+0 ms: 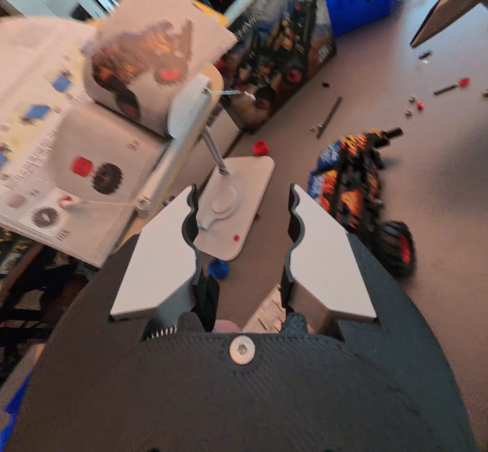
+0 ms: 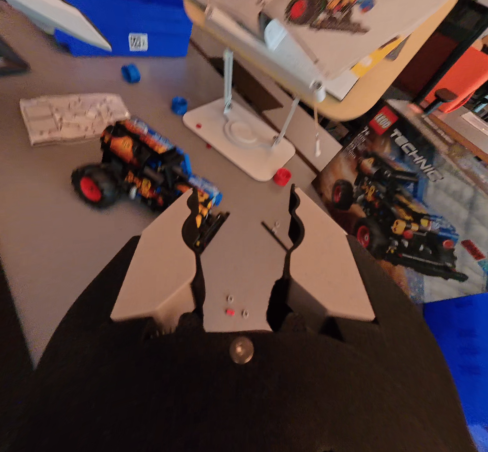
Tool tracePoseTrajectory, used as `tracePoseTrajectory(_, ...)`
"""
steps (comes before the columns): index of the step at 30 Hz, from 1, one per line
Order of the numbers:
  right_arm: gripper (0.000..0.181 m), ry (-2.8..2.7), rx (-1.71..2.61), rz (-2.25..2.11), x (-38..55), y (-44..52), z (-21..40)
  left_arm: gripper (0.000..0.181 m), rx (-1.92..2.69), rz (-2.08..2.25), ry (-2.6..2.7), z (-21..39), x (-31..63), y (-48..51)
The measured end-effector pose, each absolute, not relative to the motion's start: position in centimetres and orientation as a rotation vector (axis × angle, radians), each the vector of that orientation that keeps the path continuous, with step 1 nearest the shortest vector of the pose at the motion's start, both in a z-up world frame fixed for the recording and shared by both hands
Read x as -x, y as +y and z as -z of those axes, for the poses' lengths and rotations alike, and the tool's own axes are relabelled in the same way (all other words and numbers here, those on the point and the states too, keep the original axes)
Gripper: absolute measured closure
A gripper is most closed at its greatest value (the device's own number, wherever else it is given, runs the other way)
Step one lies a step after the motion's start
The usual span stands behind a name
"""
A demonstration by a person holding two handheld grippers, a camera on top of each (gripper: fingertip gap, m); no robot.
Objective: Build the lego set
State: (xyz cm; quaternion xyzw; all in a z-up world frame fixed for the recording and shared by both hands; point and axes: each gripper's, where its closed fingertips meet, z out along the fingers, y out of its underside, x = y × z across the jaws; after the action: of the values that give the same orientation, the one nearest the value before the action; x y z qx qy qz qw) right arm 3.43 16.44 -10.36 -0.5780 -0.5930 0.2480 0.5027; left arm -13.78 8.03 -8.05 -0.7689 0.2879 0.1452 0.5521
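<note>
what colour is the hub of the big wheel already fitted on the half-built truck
Red, inside a black tyre on the half-built truck; clearest in the right wrist view.

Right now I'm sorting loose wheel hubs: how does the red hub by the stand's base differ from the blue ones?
The red hub sits against the far corner of the white stand base, near the set's box. The blue hubs lie on the base's other side, toward the blue bin. There is one red, two blue. All are loose, small, ring-shaped, on the grey table.

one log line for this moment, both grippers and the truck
left gripper: open, empty | right gripper: open, empty | lego truck: on table, one wheel visible
</note>
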Motion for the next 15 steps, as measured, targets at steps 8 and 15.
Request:
tracePoseTrajectory(8, 0.122, -1.274, 1.384, -0.685, 3.5, 21.1, 3.9, 0.125, 1.632, -0.619, 0.763, 3.0, 15.6, 18.9)
tracePoseTrajectory(15, 0.118, -1.320, 1.372, -0.602, 6.6, 23.8, 4.1, 0.128, 1.732, -0.633, 0.824, 5.5, 16.4, 24.7)
